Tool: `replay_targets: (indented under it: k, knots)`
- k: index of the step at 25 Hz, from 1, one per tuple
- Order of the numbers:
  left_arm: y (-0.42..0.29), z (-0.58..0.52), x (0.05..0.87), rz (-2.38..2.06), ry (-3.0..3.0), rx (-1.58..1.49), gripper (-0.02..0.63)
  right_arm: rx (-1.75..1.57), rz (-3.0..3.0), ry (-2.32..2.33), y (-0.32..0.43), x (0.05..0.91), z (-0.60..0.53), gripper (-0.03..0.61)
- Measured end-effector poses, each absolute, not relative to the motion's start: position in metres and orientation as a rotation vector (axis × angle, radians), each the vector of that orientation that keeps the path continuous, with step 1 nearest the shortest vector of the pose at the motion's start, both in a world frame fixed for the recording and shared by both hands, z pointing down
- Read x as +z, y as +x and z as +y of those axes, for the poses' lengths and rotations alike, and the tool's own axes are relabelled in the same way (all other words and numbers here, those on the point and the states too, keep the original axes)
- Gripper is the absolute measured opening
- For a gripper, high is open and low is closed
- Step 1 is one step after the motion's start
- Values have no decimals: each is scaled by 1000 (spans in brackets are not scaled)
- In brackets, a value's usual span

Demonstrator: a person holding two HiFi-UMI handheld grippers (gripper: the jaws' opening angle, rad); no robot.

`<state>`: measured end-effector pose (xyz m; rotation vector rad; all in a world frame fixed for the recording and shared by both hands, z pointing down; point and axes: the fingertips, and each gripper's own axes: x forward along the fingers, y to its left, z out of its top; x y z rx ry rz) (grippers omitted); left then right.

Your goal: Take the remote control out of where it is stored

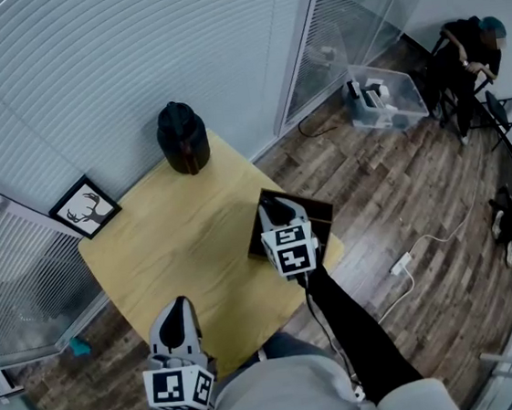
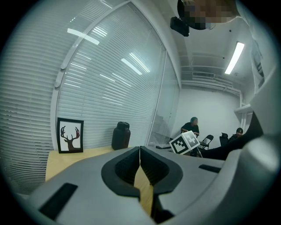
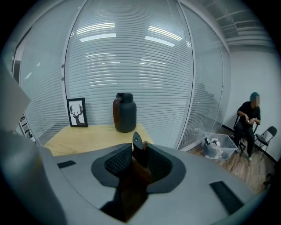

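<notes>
**Grips remote at the box**

Clamps right gripper (image 3: 133,154) on the black remote control (image 3: 136,141), upright over the dark wooden box (image 1: 319,212) at the table's (image 1: 178,245) right edge. Holds left gripper (image 2: 140,154) pressed together, empty, by the near edge.

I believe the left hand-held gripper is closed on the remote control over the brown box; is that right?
No: the right hand-held gripper is closed on the remote control over the brown box, as the right gripper view shows. The left hand-held gripper is shut, empty.
</notes>
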<state>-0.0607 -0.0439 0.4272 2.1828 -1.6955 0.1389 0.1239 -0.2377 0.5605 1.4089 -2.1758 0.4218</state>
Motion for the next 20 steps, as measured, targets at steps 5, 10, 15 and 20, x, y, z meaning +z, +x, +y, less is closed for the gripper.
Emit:
replay_targets:
  k: [5, 10, 15, 20]
  knots:
    - [-59, -42, 425, -1697, 2183, 140, 9, 422, -2176, 1420, 128, 560, -238, 106]
    - [-60, -41, 426, -1698, 2180, 142, 9, 423, -2182, 1420, 127, 560, -237, 94]
    - [-60, -42, 426, -1698, 2178, 138, 9, 420, -2181, 1424, 128, 560, -236, 90]
    - [-58, -44, 427, -1697, 2171, 144, 9, 419, -2183, 1437, 130, 558, -237, 83]
